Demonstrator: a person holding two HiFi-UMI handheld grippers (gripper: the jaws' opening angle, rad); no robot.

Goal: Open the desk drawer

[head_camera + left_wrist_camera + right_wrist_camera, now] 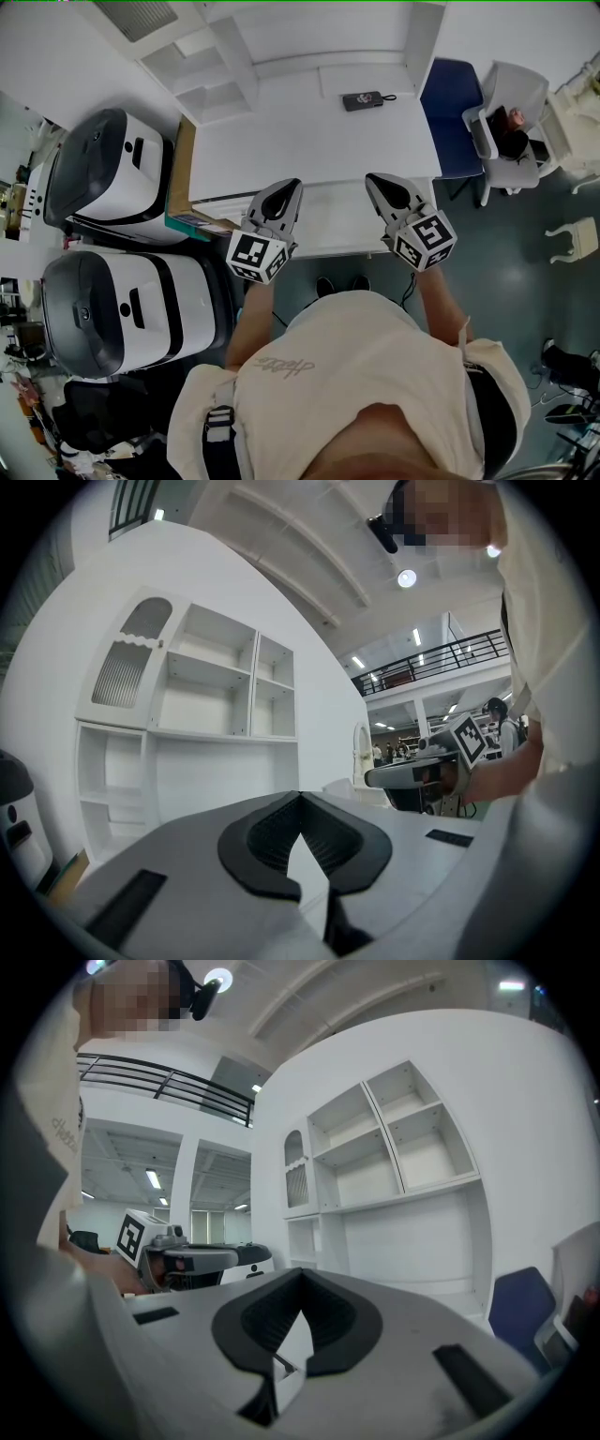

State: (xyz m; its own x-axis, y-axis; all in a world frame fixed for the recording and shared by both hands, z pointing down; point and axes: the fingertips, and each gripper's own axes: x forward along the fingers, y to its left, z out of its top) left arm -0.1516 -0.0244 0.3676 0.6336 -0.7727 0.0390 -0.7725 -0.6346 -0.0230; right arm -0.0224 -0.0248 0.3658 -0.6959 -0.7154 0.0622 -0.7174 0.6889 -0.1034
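The white desk (300, 131) has a long white drawer front (328, 225) under its near edge. In the head view both grippers are held level just in front of it. My left gripper (292, 186) points at its left half and my right gripper (373, 179) at its right half. Whether either tip touches the drawer I cannot tell. Both pairs of jaws taper to a closed point with nothing between them. The left gripper view (300, 797) and the right gripper view (301, 1272) show black pads meeting at the tip, with the white shelf unit (216, 686) beyond.
A small black device (362, 99) lies at the back of the desktop. A blue chair (452, 112) and a grey chair (511, 127) stand to the right. Two white-and-black machines (108, 169) (122, 300) and a brown board (180, 178) crowd the left. The person's shoes (342, 283) are below the drawer.
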